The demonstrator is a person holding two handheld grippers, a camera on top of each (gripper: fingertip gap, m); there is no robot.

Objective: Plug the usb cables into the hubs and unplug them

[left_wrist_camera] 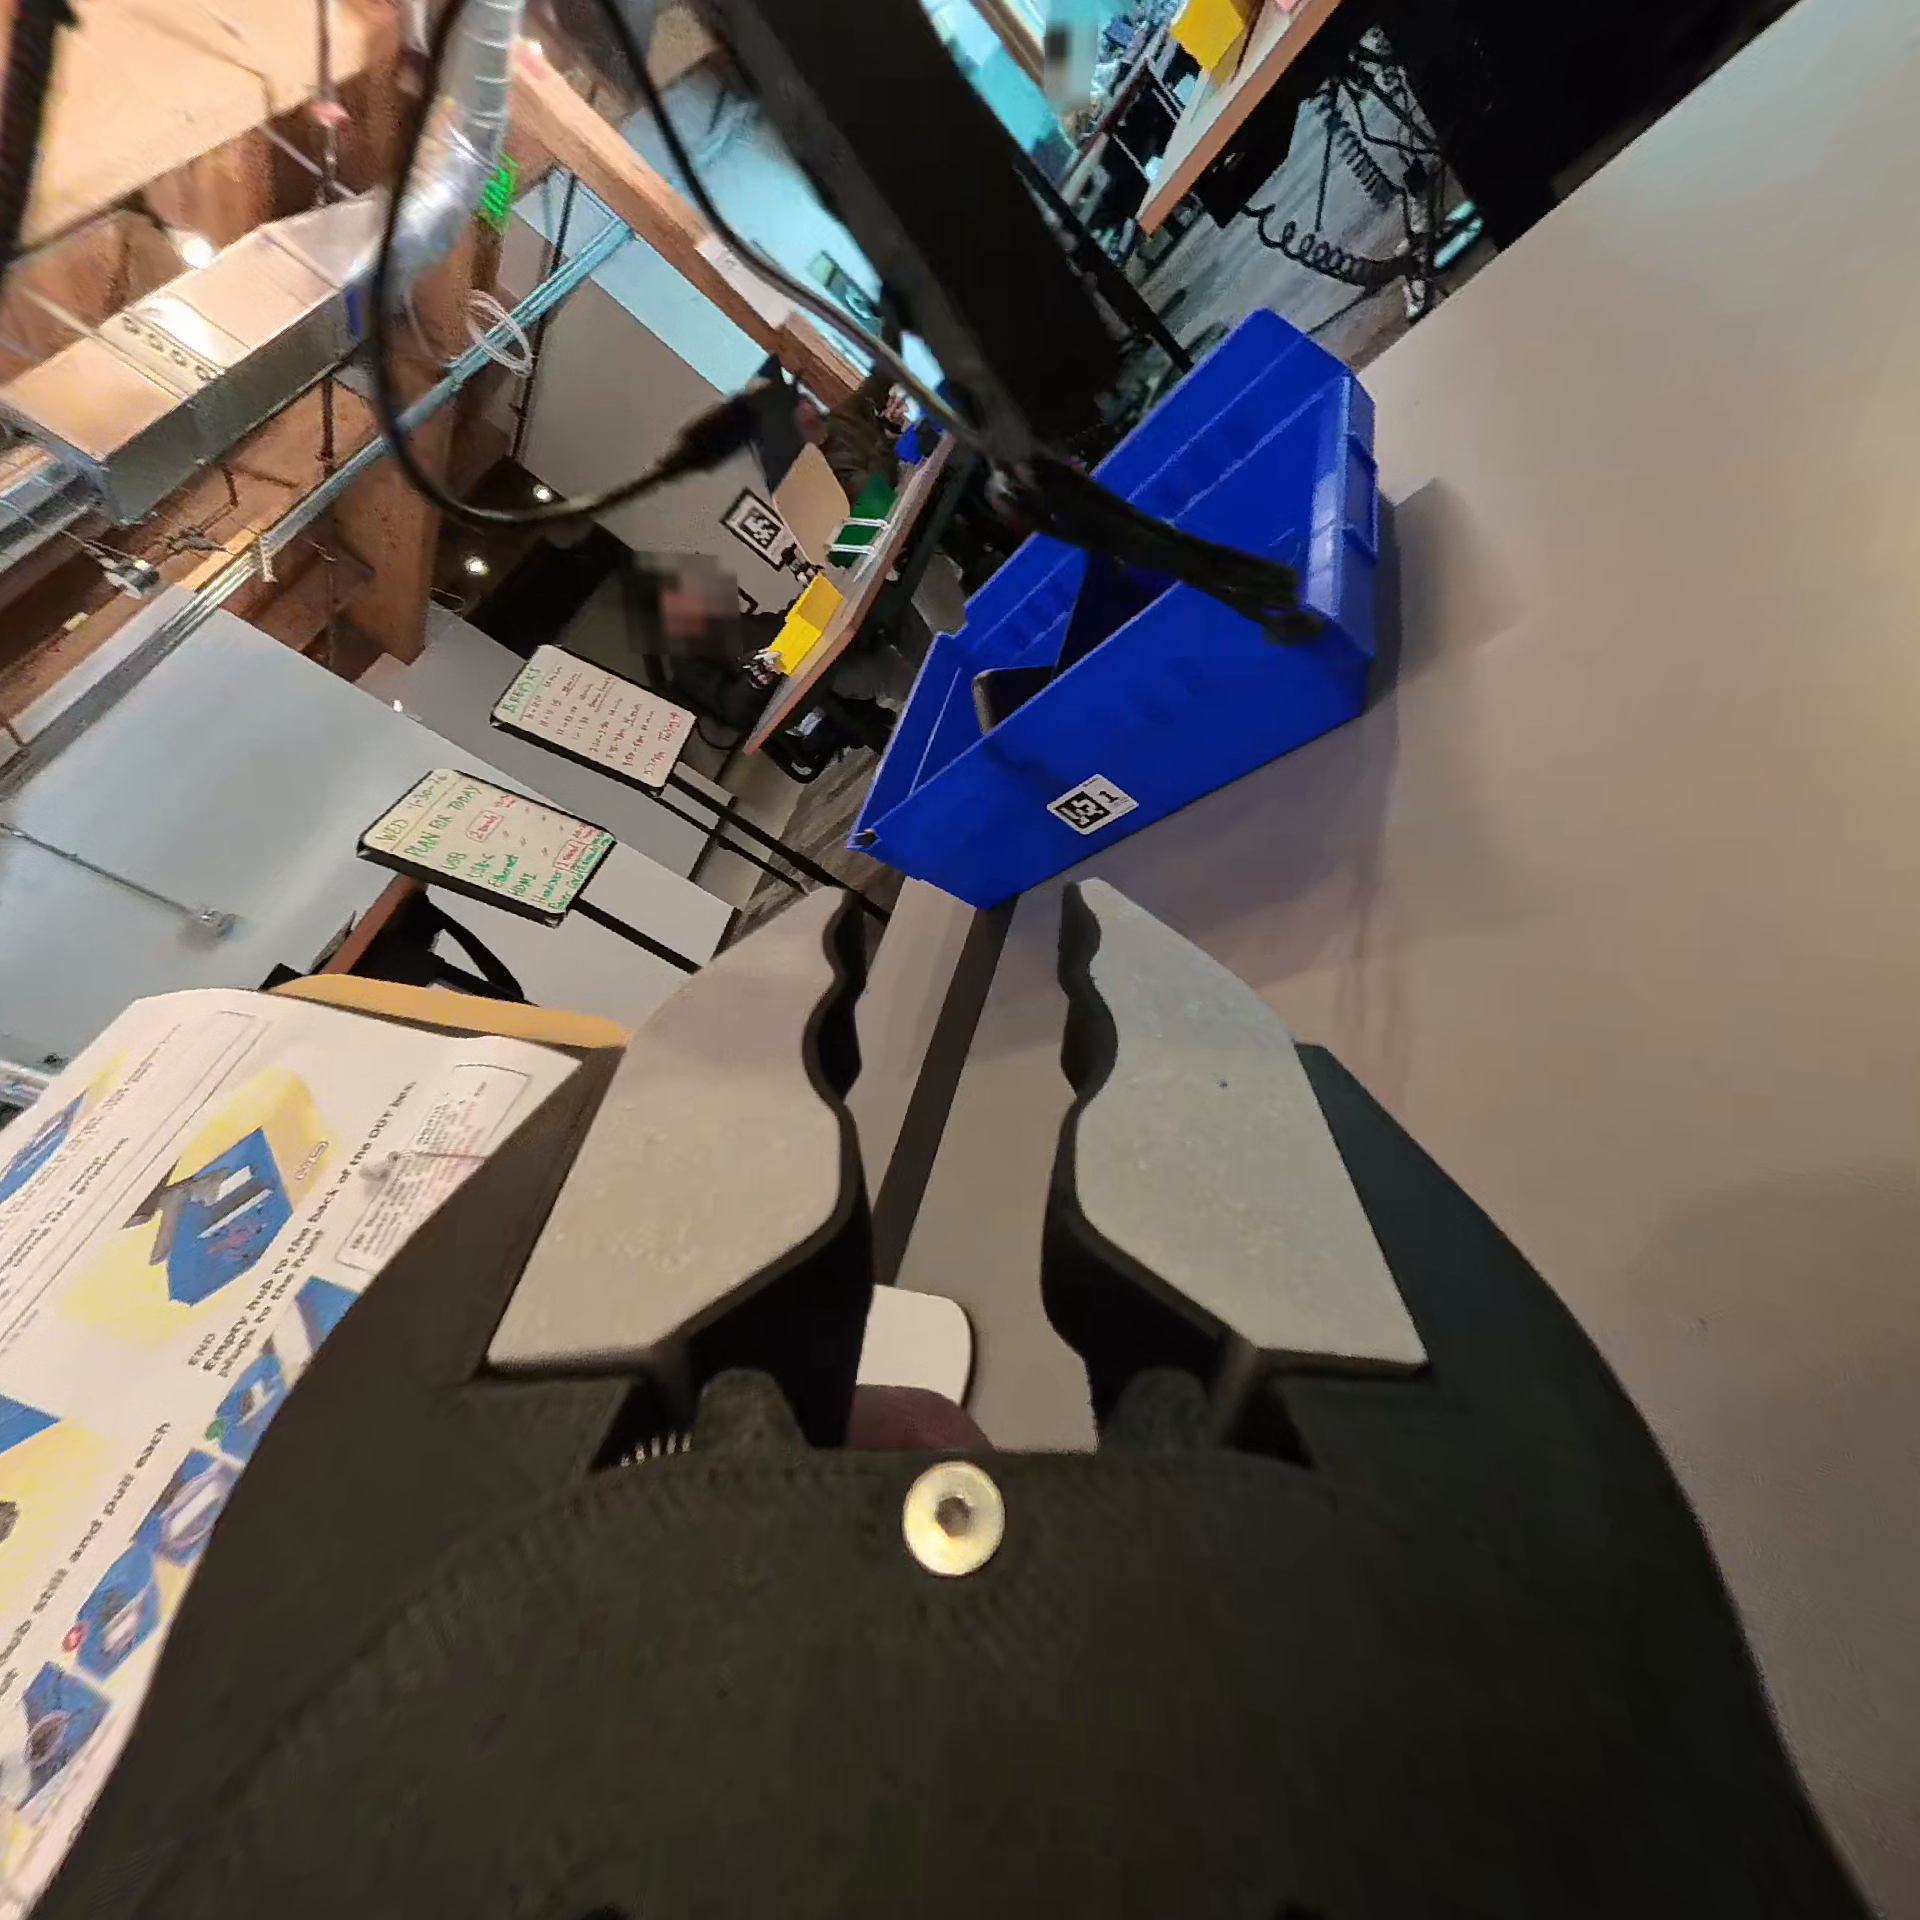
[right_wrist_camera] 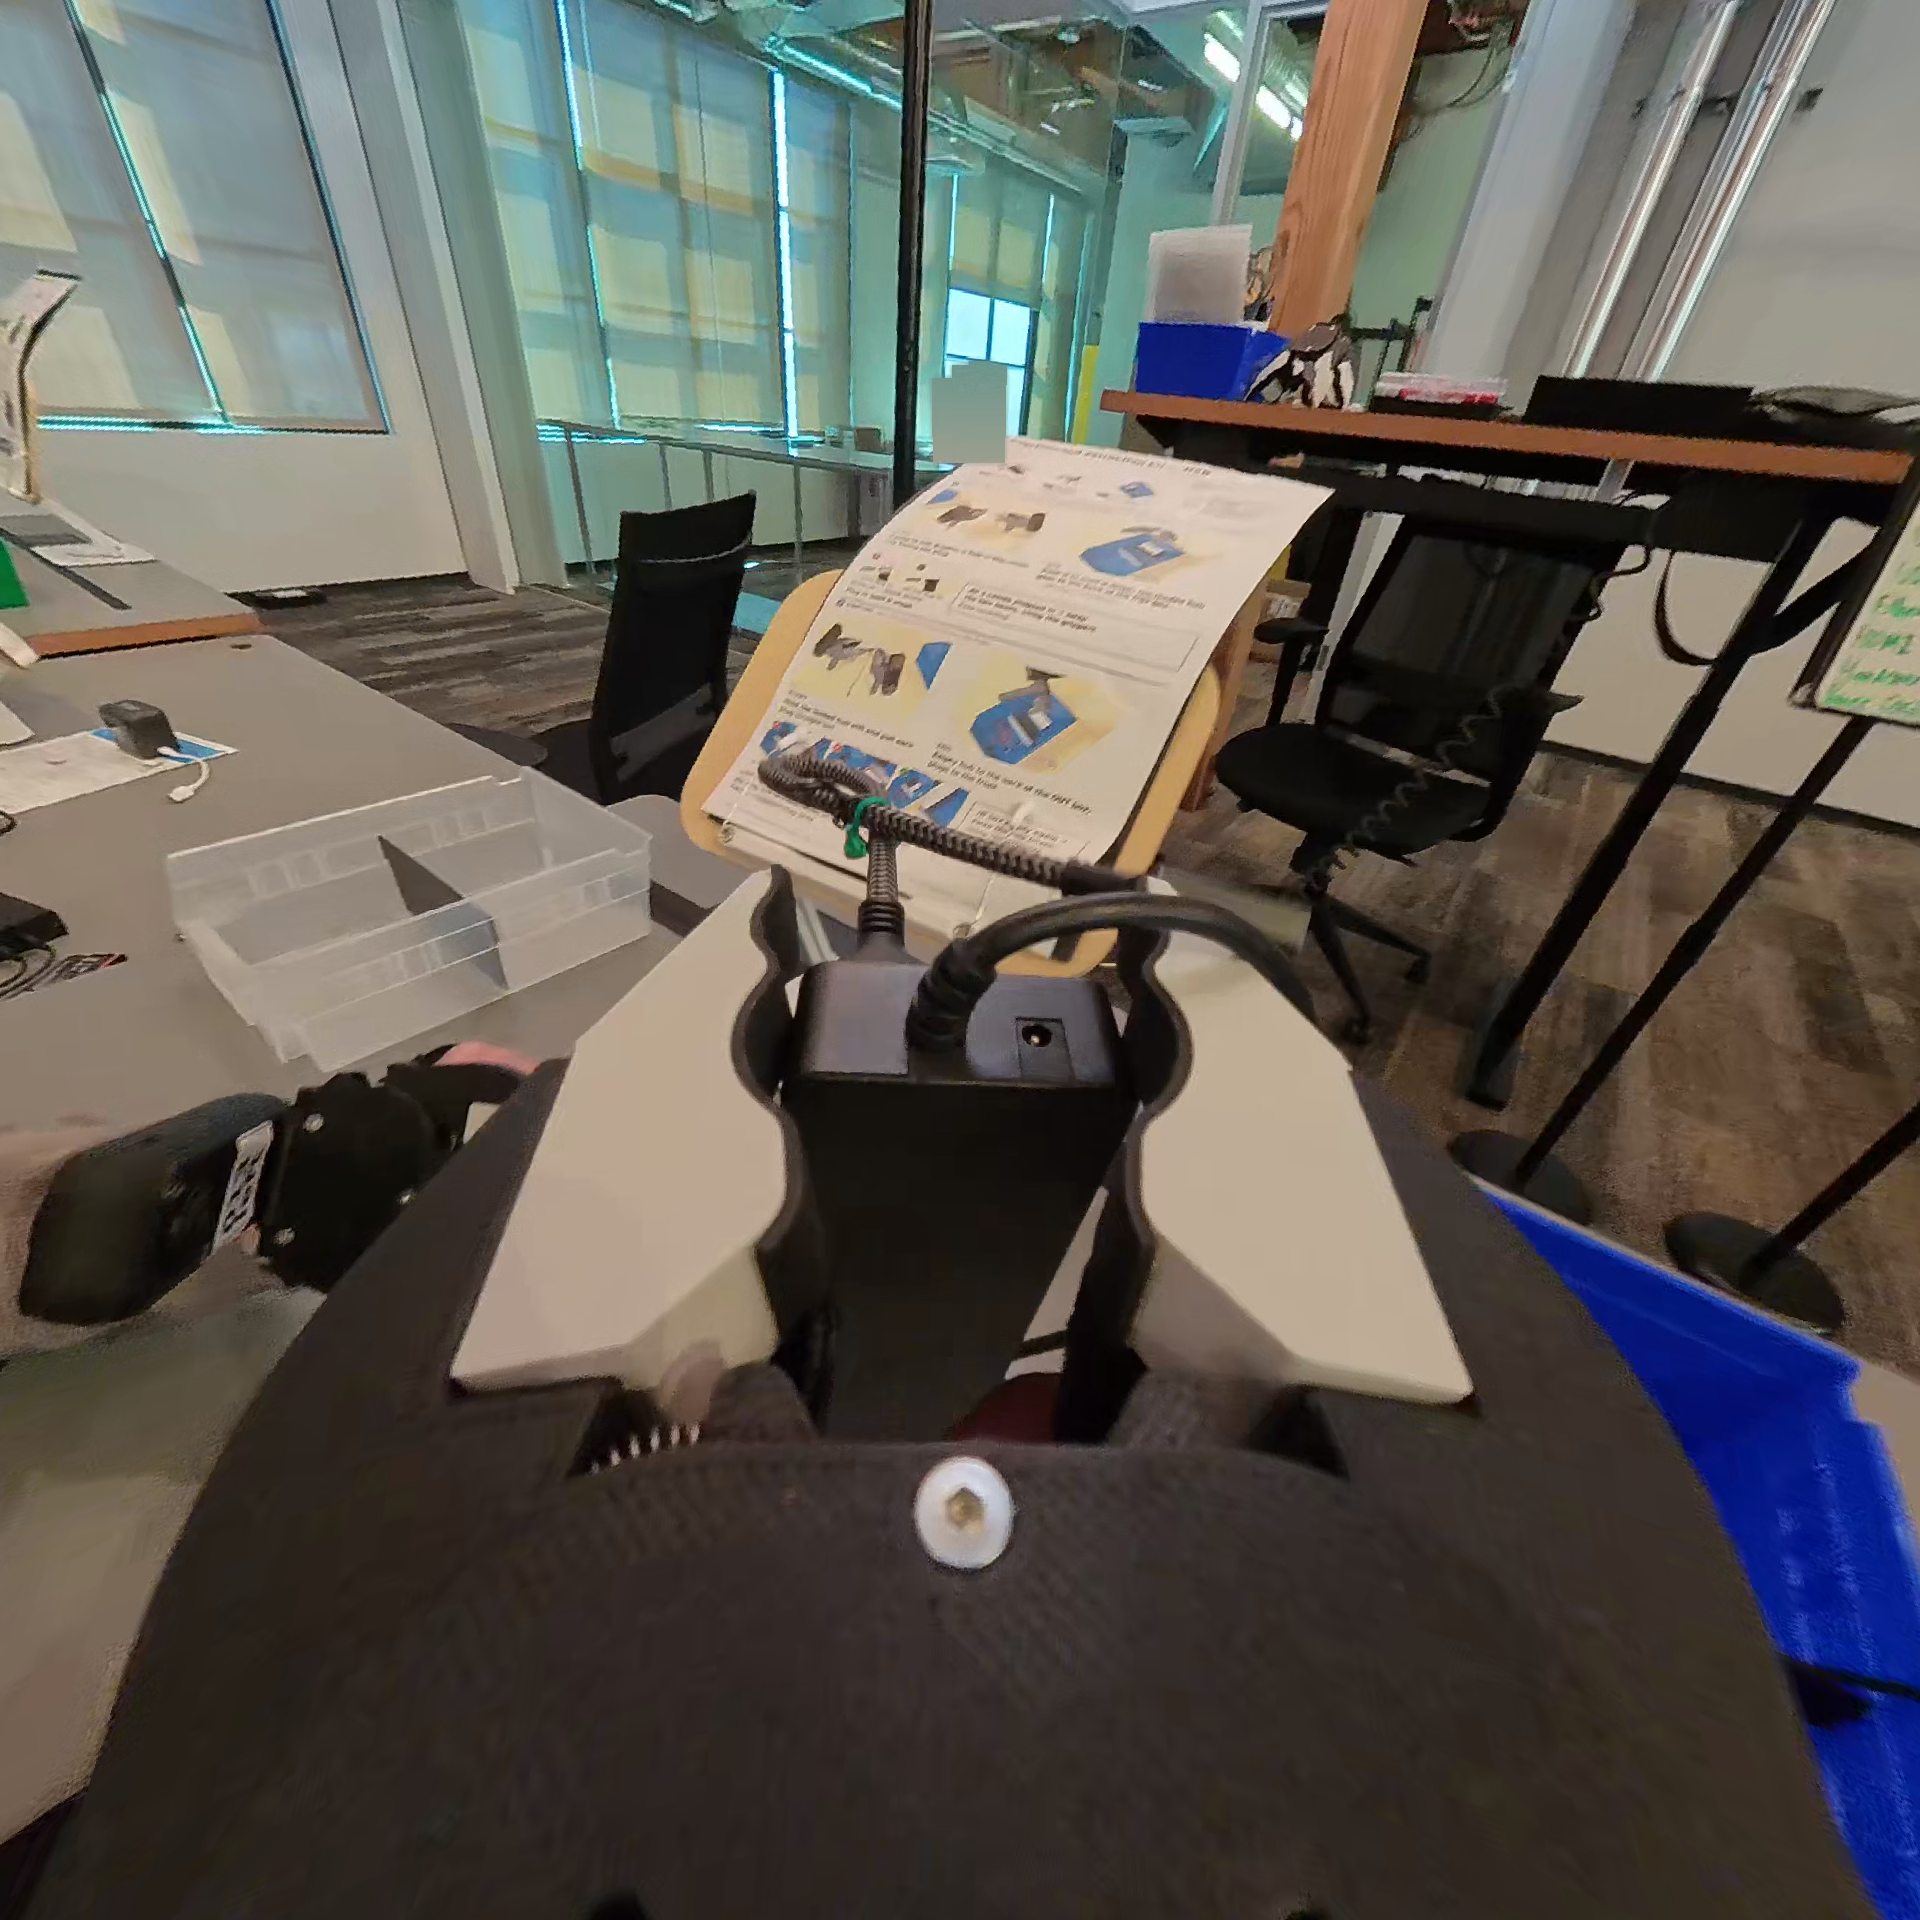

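At the far left of the right wrist view, the grey table [right_wrist_camera: 312,748] carries a clear plastic tray [right_wrist_camera: 416,914] with a dark divider, nothing visible in it. Below it a gloved hand [right_wrist_camera: 343,1164] on a dark handle is seen.

In the middle of that view, the right tongs [right_wrist_camera: 961,997] are closed around a black hub [right_wrist_camera: 951,1101], held clear of the table. Two cables are seen at its far end: a braided cable [right_wrist_camera: 883,821] tied with a green twist, and a smooth black cable [right_wrist_camera: 1049,920]. A small round socket beside them is left unfilled. Behind, an illustrated instruction sheet [right_wrist_camera: 997,655] is propped on a stand.

In the left wrist view, the left tongs [left_wrist_camera: 961,935] are parted and nothing is gripped. They are pointed toward a blue bin [left_wrist_camera: 1143,707] on the table, from which a dark cable bundle [left_wrist_camera: 1164,540] rises.

The task is judged to be underway: a hub has been lifted with cables attached, and further plugging or unplugging appears to remain.
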